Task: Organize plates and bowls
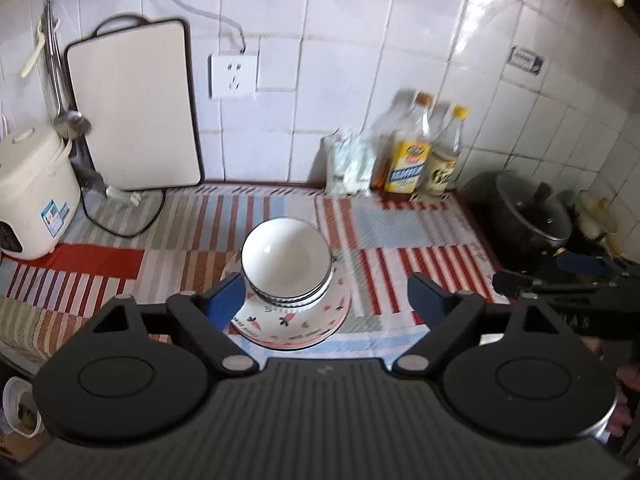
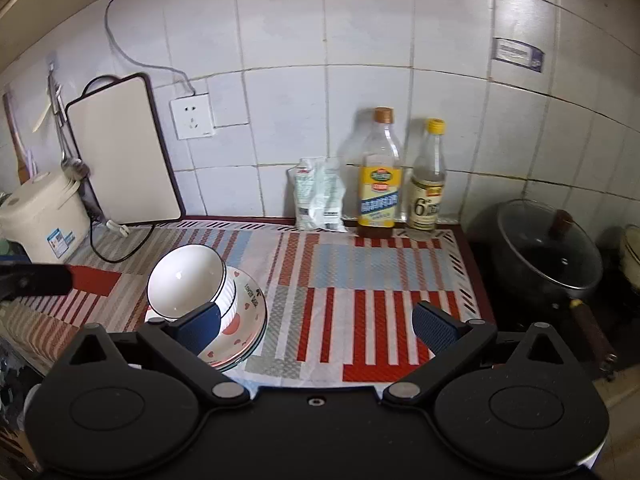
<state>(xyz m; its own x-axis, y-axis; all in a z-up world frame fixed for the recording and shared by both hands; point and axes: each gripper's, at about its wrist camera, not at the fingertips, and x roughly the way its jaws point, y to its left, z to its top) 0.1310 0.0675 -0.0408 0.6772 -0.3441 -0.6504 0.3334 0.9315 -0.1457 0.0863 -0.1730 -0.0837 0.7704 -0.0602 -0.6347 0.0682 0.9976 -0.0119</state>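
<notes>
Left wrist view: left gripper [image 1: 324, 300] jaws spread wide around stacked bowls [image 1: 286, 262] nested on plates [image 1: 292, 326]; right gripper [image 2: 316, 324] jaws wide, empty, stack beside them.

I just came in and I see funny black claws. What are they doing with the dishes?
Someone is tidying dishes with two hand-held grippers. The white bowls sit nested on a stack of patterned plates on the striped mat. The left gripper and right gripper are both open and hold nothing.

The label of the clear bottle [image 2: 428, 192] with the yellow cap shows a big "6°"; other labels are unreadable.
</notes>
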